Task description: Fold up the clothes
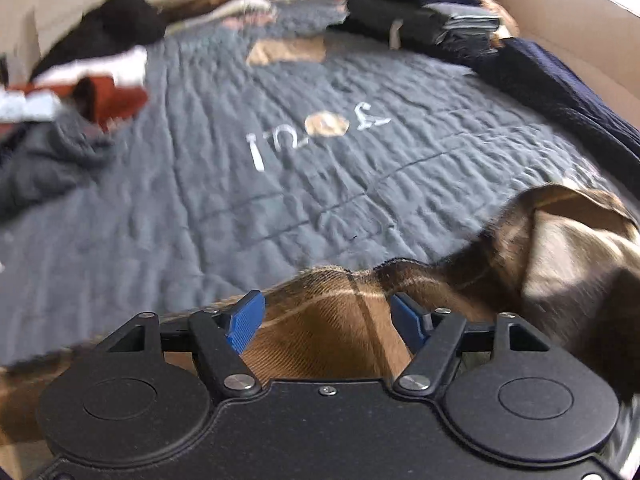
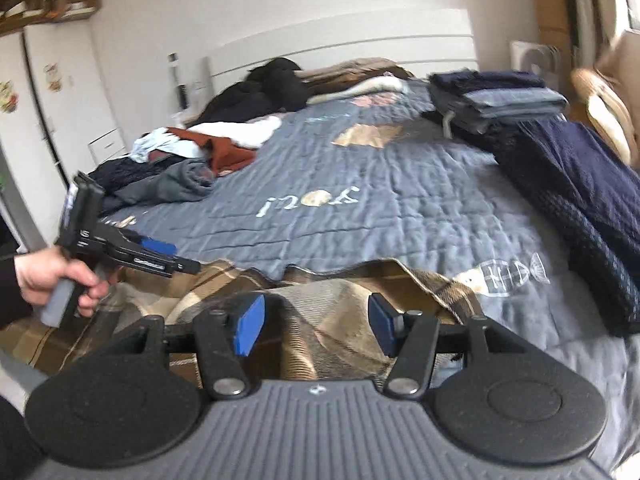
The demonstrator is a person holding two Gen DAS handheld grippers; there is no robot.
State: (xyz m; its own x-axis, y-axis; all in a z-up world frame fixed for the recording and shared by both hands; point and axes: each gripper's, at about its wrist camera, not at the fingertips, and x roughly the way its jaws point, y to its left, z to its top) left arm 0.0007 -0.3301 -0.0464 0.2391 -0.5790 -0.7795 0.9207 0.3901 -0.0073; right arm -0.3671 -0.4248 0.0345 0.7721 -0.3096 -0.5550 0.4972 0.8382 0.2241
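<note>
A brown plaid garment (image 1: 332, 332) lies rumpled on the near edge of the grey quilt (image 1: 280, 184). My left gripper (image 1: 328, 318) hovers low over it, its blue pads (image 1: 246, 320) wide apart and open, with cloth showing between them but not pinched. In the right wrist view the same plaid garment (image 2: 320, 320) spreads under my right gripper (image 2: 316, 324), which is also open with nothing clamped. A hand (image 2: 52, 276) holds the left gripper (image 2: 168, 256) at the left, just above the garment's left part.
A stack of folded dark clothes (image 2: 496, 100) sits at the bed's far right, with a navy knit garment (image 2: 580, 200) stretched along the right side. A heap of unfolded clothes (image 2: 192, 152) lies at the left. Bare quilt (image 2: 360, 220) fills the middle. A white headboard (image 2: 340, 48) stands behind.
</note>
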